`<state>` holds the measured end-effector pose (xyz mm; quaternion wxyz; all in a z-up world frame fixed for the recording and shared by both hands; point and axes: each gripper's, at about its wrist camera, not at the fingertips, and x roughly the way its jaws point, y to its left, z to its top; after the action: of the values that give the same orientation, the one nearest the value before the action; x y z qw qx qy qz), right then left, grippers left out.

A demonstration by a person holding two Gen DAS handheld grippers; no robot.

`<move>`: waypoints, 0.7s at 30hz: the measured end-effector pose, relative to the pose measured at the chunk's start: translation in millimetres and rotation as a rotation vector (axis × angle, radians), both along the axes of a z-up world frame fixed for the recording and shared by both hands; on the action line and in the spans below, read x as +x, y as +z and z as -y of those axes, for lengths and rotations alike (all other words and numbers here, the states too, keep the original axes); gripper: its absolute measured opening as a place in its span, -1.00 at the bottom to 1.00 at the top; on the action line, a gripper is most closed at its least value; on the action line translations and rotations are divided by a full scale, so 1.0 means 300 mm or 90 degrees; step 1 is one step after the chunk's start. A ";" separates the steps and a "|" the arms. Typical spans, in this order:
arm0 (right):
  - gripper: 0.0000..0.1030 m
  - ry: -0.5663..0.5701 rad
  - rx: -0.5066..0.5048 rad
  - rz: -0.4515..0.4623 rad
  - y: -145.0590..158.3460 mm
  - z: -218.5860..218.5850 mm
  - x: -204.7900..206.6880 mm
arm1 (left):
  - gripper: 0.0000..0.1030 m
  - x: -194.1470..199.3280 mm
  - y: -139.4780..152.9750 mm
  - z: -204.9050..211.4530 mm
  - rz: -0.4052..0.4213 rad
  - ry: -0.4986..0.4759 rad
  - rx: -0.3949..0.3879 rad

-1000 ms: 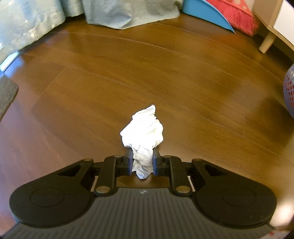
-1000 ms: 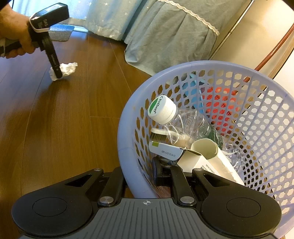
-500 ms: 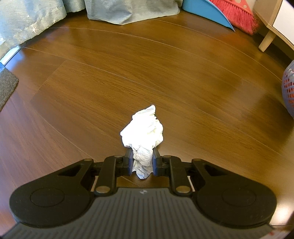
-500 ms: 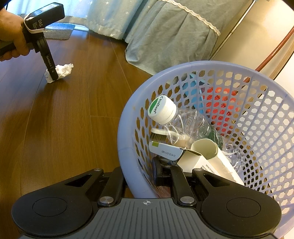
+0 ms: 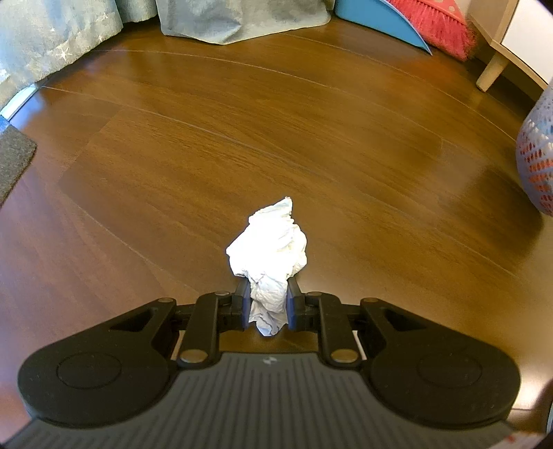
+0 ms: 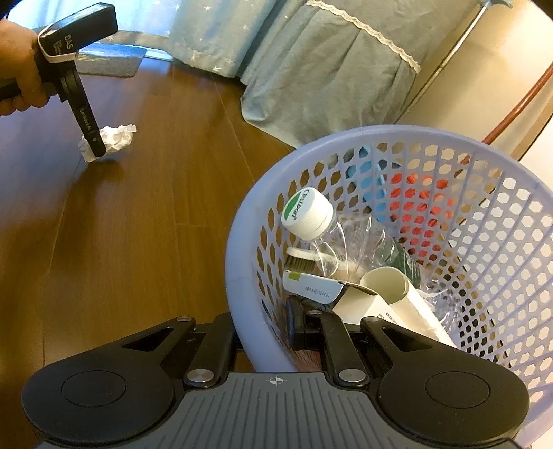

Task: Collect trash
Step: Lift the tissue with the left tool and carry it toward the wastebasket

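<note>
The left gripper (image 5: 266, 304) is clamped on a crumpled white tissue (image 5: 269, 247), its two pads pressing the lower part of the wad from either side while the larger, puffed part sticks out beyond the fingertips. From the right wrist view the same gripper (image 6: 94, 146) is seen at the far left, held in a person's hand (image 6: 19, 81) and pointing steeply down, with the tissue (image 6: 115, 138) at its tip just over the wooden floor (image 6: 121, 241); whether the paper touches the boards cannot be told.

The right gripper (image 6: 266, 328) is closed on the near rim of a lavender plastic waste basket (image 6: 484, 214) with a honeycomb lattice wall: one finger lies outside the wall and the other inside, with the rim pinched between them. Inside the basket lie a clear plastic bottle (image 6: 349, 241) with a white and green cap (image 6: 306, 214), a small brush (image 6: 300, 260) with pale bristles, a white carton (image 6: 318, 288) with printed flaps, and a white cardboard tube (image 6: 397, 293) leaning over the carton. In the left wrist view the basket (image 5: 537, 162) appears at the right edge, well apart from the tissue.

Pale blue-green fabric (image 6: 311, 69) with a lace trim hangs to the floor behind the basket. A blue dustpan (image 5: 383, 20) and a red broom head (image 5: 435, 27) lean at the far side of the room, near a pale furniture leg (image 5: 490, 69). A dark mat (image 5: 13, 162) lies at the left edge of the floor.
</note>
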<state>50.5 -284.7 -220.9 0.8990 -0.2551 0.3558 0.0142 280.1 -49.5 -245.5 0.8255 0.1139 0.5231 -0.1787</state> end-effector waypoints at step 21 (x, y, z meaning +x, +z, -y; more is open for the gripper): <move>-0.88 0.087 0.049 -0.016 0.052 -0.091 0.036 | -0.70 -0.172 0.221 -0.234 0.027 0.059 -0.030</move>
<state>61.3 -257.5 -205.4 0.9004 -0.2439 0.3480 0.0927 228.6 20.7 -179.2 0.8461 0.0735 0.5062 -0.1500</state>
